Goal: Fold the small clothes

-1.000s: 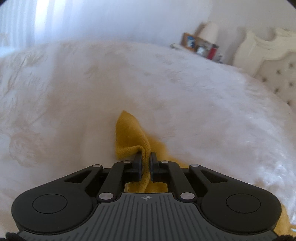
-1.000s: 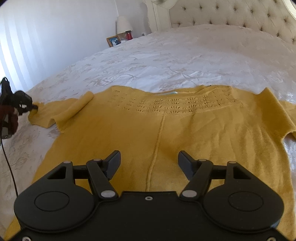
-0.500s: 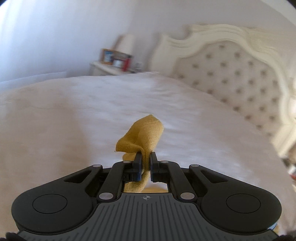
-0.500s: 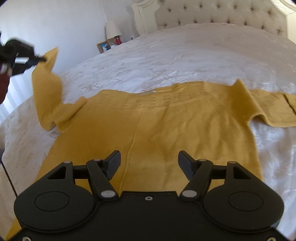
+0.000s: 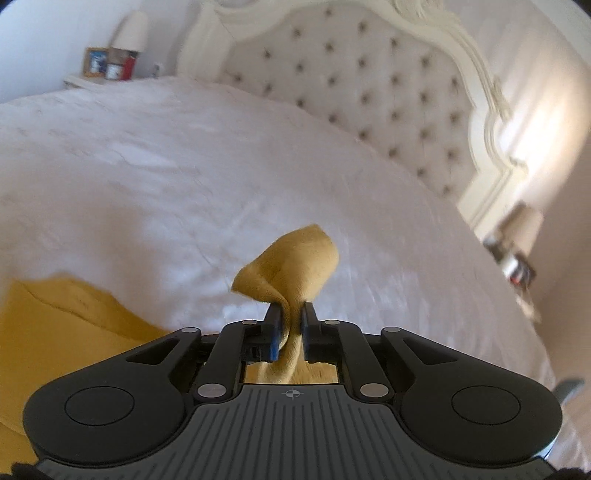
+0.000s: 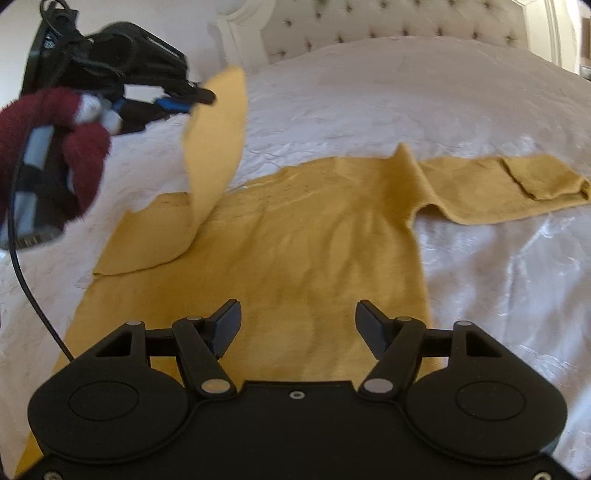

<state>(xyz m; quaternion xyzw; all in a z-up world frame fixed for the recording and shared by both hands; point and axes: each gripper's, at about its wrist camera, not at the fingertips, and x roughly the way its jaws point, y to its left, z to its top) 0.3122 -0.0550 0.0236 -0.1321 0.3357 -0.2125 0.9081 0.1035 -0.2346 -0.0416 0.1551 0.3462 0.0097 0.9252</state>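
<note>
One sleeve [image 6: 216, 147], lifted off bed [image 6: 369, 92] across sweater [image 6: 314, 240] since a second ago; left gripper [image 5: 291, 326] jaws opening, cloth between; right gripper [image 6: 297, 326] wide, empty; release imminent.

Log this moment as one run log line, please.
step: fold sleeve inward | left gripper: jaws opening, sleeve end between them, lifted | right gripper: open, empty, over yellow sweater | bed

sweaters – 1 [image 6: 295, 240] | tools – 2 [image 5: 290, 325] [image 6: 297, 325] | lamps – 2 [image 5: 131, 31] [image 5: 528, 230] | beds – 1 [image 5: 147, 166]
</note>
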